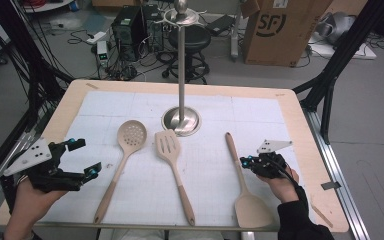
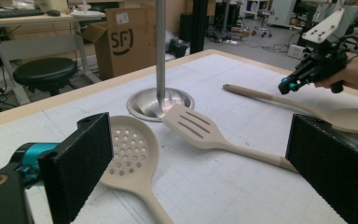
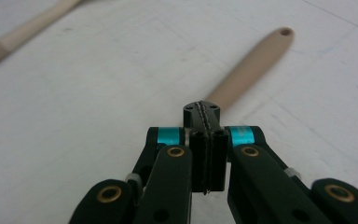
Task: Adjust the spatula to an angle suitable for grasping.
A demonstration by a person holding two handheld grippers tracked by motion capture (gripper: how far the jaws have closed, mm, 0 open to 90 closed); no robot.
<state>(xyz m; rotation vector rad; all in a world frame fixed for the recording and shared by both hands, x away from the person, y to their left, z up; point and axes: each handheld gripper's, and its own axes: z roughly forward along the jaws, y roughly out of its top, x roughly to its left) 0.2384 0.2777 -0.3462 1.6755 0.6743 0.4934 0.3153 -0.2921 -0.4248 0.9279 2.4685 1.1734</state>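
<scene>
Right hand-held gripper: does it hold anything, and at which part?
Nothing. The right hand-held gripper is shut on itself above the handle of the spatula.

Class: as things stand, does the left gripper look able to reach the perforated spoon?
Probably yes. The left gripper is open, and the perforated spoon lies just ahead of its fingers with nothing between them.

A lab or workshop: cardboard box (image 1: 280, 27), tangled cables (image 1: 130, 65), stool (image 1: 190, 40), benches behind.
</scene>
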